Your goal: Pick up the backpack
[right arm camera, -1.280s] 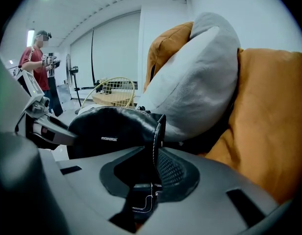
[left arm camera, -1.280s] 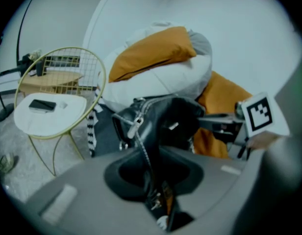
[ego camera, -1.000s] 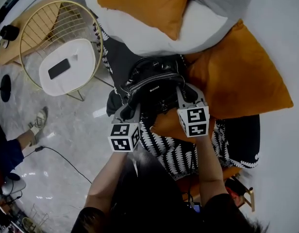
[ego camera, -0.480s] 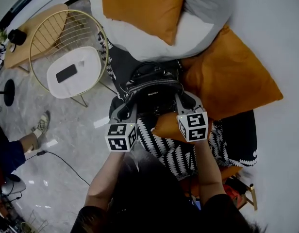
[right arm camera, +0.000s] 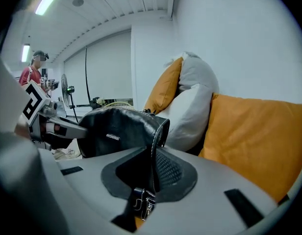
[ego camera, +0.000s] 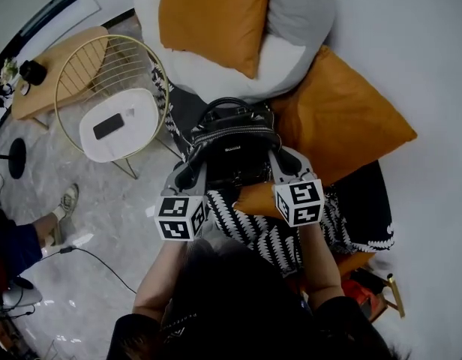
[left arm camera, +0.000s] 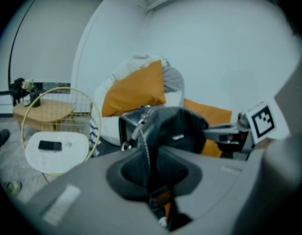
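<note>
Two hand-held grippers shared the load. The left gripper (ego camera: 187,177) stood nearly closed, its jaws pinched on the zip-edged side seam of the black leather backpack (ego camera: 232,152), with a strap buckle showing low in the gap. The right gripper (ego camera: 285,160) had the opposite side seam. Its jaws were closing at a narrow gap, with the stitched edge and a mesh panel of the backpack between them. Both grippers pointed forward and downward, one at each flank of the bag.

The backpack stood upright between the grippers, its label facing the person and its top handle on the far side. It was above a black-and-white patterned throw (ego camera: 268,235), just in front of a large orange cushion (ego camera: 343,118) and a white pillow (ego camera: 216,70). Whether its base was clear of the throw could not be told from overhead.

Farther out, a wire-frame chair (ego camera: 152,73) stood on the floor at the left, with a phone (ego camera: 111,126) lying on its white seat pad.

Step in hand, by judgement: two-sided grip made, lift phase. The next move called for raising both grippers at an equal rate, holding the bag level so neither thin seam slipped from its pinch, and clearing the cushion beside it.
</note>
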Motion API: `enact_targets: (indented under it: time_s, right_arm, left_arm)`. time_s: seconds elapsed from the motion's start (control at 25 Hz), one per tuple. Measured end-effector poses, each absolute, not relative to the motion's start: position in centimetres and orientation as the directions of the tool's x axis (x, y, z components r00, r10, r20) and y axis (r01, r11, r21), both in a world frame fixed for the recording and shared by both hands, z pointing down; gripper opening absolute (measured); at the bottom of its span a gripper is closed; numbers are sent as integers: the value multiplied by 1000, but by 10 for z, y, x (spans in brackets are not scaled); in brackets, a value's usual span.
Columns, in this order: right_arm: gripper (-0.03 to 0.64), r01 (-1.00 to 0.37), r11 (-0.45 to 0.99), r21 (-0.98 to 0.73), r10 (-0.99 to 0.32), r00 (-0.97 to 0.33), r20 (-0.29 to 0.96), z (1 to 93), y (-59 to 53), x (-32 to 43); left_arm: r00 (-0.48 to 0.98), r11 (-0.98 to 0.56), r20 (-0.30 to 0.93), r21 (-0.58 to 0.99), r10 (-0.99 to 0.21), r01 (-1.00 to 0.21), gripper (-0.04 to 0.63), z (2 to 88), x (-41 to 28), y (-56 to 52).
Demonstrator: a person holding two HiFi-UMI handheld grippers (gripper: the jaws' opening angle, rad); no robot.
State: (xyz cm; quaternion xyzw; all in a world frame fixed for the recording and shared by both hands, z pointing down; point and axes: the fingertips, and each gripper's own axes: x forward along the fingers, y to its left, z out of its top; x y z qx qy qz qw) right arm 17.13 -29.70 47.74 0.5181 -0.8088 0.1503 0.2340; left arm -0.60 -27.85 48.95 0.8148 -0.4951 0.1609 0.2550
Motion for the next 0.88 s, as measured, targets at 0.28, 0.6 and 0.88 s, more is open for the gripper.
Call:
enact_targets:
  time_s: [0.28, 0.6, 0.88]
  right_arm:
    - [41, -919, 395, -2, -793, -342, 504, 440, -282, 166]
    - [38, -926, 376, -36, -807, -346, 479, 414, -263, 162]
    - [35, -922, 382, -61, -807, -365, 465, 401, -252, 156]
  left_arm:
    - [475, -414, 476, 233, -741, -880, 55, 454, -12, -274]
    - [486, -441, 431, 207, -760, -873, 54, 420, -16, -267]
    - [479, -434, 409, 204, -777, -878, 54, 405, -23, -263]
